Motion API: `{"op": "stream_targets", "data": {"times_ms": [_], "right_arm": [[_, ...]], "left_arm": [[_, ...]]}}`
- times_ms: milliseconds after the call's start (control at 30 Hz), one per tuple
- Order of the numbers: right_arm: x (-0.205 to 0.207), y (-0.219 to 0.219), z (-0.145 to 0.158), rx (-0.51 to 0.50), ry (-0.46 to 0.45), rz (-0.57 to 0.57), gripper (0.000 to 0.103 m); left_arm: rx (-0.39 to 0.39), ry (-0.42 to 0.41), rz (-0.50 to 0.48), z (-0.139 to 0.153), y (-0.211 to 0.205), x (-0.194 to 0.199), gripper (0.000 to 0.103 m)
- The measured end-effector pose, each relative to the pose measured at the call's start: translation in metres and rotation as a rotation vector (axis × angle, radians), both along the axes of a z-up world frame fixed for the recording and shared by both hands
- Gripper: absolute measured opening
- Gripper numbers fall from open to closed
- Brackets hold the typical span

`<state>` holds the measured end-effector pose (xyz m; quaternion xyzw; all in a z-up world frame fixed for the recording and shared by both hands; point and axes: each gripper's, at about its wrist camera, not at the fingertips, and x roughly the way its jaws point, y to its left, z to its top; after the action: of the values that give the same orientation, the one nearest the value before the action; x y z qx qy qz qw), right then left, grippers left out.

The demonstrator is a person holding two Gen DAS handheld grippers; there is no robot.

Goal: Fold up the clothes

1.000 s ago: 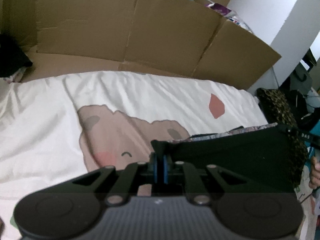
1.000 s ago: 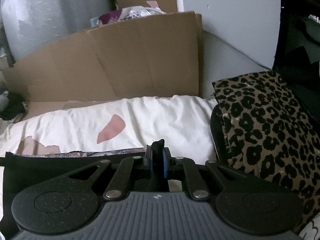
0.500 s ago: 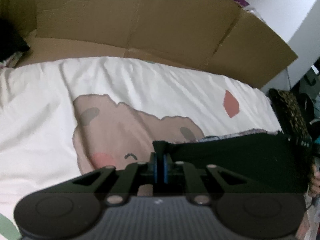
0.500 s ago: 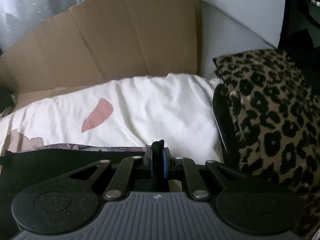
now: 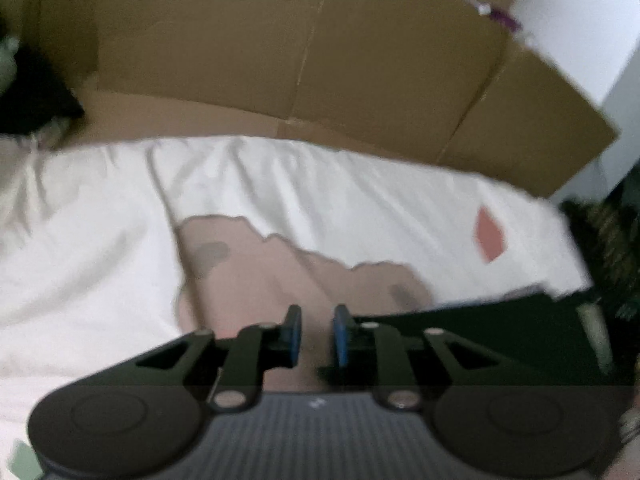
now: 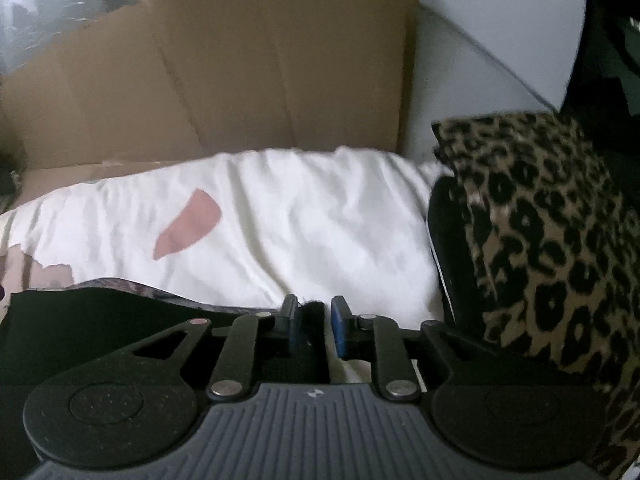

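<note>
White sheet (image 5: 100,264) with a pinkish cartoon print (image 5: 280,280) and a red patch (image 6: 188,222), wrinkled, covering the bed. Brown cardboard (image 5: 320,60) standing along the far edge, white wall (image 6: 500,12) beyond. Leopard-print cloth (image 6: 552,240) heaped at the right. Black garment (image 6: 72,328) lying flat on the sheet, a patterned edge peeking out beneath. Left gripper (image 5: 316,332): jaws just parted, only sheet between, garment corner just right of them. Right gripper (image 6: 314,324): jaws just parted too, a garment corner loose between, unpinched. Left view blurred; near part of the garment hidden behind both grippers. Clutter above the cardboard unreadable.
</note>
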<state>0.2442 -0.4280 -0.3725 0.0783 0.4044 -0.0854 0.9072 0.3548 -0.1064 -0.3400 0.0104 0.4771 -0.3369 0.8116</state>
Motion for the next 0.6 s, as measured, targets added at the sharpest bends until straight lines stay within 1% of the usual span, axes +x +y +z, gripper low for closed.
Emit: {"op": "stream_targets", "data": {"times_ms": [33,133,267,400,433,533,600], "right_arm": [[-0.001,0.002,0.004,0.013,-0.011,0.005,0.024],[-0.004,0.016,0.015,0.045,-0.047,0.05,0.024],[-0.006,0.042,0.024,0.067,-0.08,0.142,0.024],[-0.005,0.06,0.025,0.131,-0.071,0.181,0.024],[-0.004,0.063,0.025,0.142,-0.068,0.19,0.024],[-0.004,0.076,0.025,0.115,-0.068,0.216,0.024],[-0.005,0.081,0.025,0.119,-0.068,0.223,0.024]], "left_arm": [[-0.01,0.002,-0.004,0.003,-0.003,-0.002,0.017],[-0.026,0.001,-0.053,0.011,-0.018,-0.016,0.017],[-0.045,0.007,-0.101,0.017,-0.036,-0.034,0.017],[-0.028,-0.006,-0.12,0.018,-0.048,-0.045,0.02],[-0.028,0.005,-0.119,0.017,-0.05,-0.047,0.02],[-0.026,0.018,-0.121,0.015,-0.054,-0.051,0.021],[-0.026,0.011,-0.138,0.015,-0.059,-0.057,0.021]]}}
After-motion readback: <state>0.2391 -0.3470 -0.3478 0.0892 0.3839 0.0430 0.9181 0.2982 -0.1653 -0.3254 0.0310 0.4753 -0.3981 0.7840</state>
